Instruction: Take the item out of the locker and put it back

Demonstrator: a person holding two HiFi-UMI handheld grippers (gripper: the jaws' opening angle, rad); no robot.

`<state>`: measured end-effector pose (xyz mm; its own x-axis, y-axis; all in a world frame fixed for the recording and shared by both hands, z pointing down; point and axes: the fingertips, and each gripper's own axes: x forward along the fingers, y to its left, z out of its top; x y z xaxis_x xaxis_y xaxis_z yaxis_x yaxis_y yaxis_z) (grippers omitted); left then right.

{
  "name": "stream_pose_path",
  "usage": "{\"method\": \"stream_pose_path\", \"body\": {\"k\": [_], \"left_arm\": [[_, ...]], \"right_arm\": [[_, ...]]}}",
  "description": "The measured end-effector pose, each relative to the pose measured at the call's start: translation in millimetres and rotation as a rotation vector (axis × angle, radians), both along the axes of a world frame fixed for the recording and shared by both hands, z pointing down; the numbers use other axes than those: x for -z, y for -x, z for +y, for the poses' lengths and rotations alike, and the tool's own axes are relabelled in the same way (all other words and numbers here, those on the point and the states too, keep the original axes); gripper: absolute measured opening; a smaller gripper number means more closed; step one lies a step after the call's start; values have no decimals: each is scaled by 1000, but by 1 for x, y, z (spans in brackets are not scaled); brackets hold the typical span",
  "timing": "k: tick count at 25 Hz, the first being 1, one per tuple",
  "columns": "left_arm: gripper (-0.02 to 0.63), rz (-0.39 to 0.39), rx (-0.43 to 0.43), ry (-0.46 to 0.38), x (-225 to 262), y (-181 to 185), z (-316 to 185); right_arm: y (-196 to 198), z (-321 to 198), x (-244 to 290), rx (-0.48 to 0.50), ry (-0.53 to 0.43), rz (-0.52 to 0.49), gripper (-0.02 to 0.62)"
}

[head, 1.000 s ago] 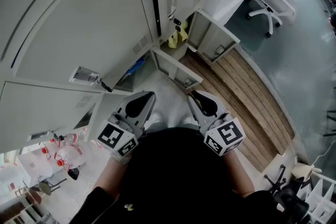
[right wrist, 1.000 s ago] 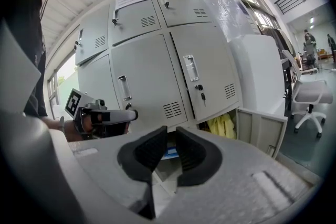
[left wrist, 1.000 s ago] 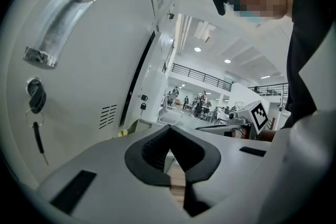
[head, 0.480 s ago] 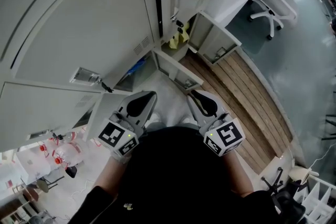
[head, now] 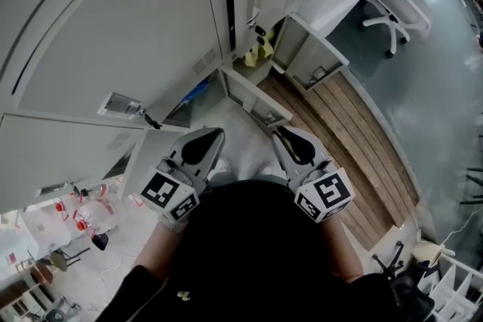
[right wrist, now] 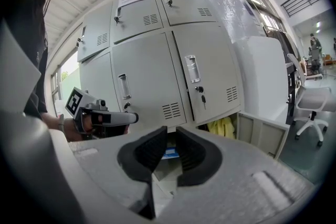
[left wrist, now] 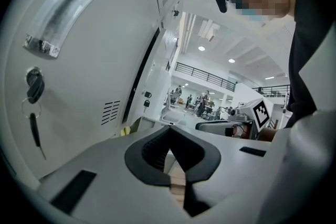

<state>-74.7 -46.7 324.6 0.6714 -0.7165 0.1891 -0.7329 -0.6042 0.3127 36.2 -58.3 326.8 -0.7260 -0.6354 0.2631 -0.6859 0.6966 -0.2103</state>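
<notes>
Pointing near-level at lockers [right wrist: 149, 68]: left hand-held gripper [left wrist: 169, 130] closed, right hand-held gripper [right wrist: 171, 132] slightly parted.

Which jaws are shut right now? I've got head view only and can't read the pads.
Observer: The left gripper is shut, with nothing between the jaws.
Operator: And the right one?
Observer: The right gripper has its jaws a narrow gap apart, with nothing in them.
Operator: What's it aimed at?
Observer: A blue item in an open bottom locker shows through that gap. A yellow item sits in the next open one to the right.
</notes>
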Motion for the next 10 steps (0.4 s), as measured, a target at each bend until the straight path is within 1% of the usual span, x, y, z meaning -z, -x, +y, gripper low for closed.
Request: {"method": "stream_pose_path", "body": {"k": [10], "left_arm": [[12, 0, 11, -10, 2, -3, 4]], "right_arm": [[-5, 4, -3, -2, 7, -2, 48]]}}
